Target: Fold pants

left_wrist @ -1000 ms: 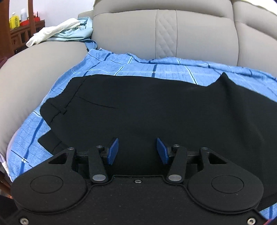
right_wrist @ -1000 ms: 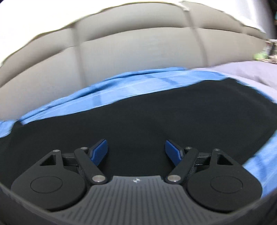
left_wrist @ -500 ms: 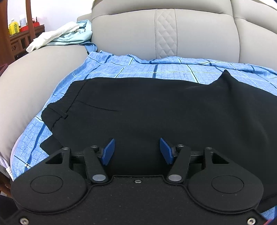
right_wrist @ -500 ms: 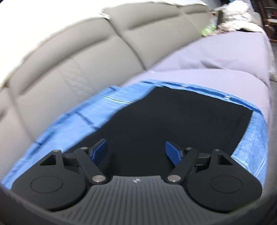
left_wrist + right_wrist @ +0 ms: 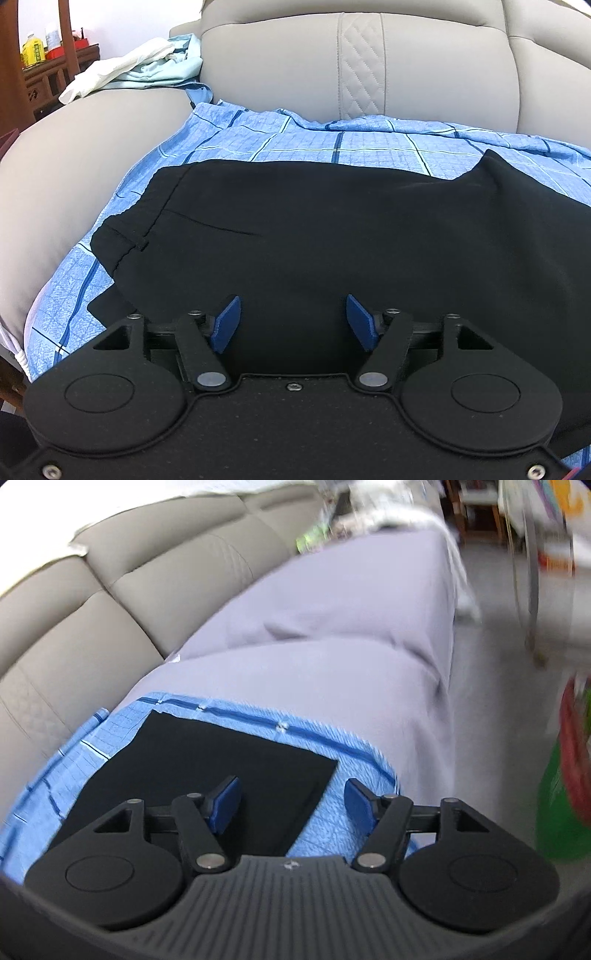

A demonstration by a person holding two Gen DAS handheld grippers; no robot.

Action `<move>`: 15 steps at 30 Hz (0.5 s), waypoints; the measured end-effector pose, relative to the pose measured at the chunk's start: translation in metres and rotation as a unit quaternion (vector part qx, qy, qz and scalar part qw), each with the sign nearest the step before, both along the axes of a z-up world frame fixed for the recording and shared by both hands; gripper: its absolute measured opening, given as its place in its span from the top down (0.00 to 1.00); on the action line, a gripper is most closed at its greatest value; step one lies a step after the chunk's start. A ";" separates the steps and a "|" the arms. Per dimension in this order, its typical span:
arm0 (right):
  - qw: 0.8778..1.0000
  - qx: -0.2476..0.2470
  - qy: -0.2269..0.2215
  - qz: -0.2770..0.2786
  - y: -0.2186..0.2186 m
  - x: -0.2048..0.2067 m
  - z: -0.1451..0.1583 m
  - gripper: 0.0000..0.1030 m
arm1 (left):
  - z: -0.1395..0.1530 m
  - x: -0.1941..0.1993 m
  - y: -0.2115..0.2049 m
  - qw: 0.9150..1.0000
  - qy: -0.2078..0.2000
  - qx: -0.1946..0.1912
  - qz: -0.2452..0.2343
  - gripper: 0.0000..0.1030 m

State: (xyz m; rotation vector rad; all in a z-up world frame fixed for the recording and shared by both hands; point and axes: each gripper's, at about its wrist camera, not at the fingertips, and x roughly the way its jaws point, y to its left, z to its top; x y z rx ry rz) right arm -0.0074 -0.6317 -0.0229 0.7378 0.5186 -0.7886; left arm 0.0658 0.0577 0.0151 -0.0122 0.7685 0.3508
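Black pants lie flat on a blue checked cloth spread over the sofa seat, waistband to the left. My left gripper is open and empty, just above the pants near their front edge. In the right wrist view the leg end of the pants lies on the blue cloth. My right gripper is open and empty over the hem corner, with the left finger above the black fabric and the right finger above the cloth.
The grey sofa backrest rises behind the pants. A pile of white and pale green clothes lies on the armrest at the back left. A lilac cover runs along the sofa to the right. A blurred green and red object is at the right.
The right gripper has swung fast to the right, from the pants' middle to the hem end. The left gripper has drawn back slightly and opened a bit wider. Both stay empty.
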 end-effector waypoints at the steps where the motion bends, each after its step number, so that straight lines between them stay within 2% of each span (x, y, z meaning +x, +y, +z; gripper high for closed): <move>1: 1.000 0.011 -0.008 0.002 -0.003 -0.003 -0.004 0.26 | 0.000 0.000 0.000 1.000 0.000 0.000 0.000 0.37; 7: 0.999 -0.017 0.015 0.025 0.009 0.005 -0.007 0.27 | 0.000 0.001 -0.001 1.000 0.001 0.006 0.003 0.37; 11: 0.999 -0.006 0.000 0.037 0.013 0.003 -0.004 0.27 | -0.001 0.000 -0.001 1.000 0.001 0.006 0.003 0.35; 15: 0.999 0.005 -0.012 0.043 -0.004 0.007 -0.003 0.26 | 0.000 0.000 0.001 1.000 0.001 0.005 0.001 0.34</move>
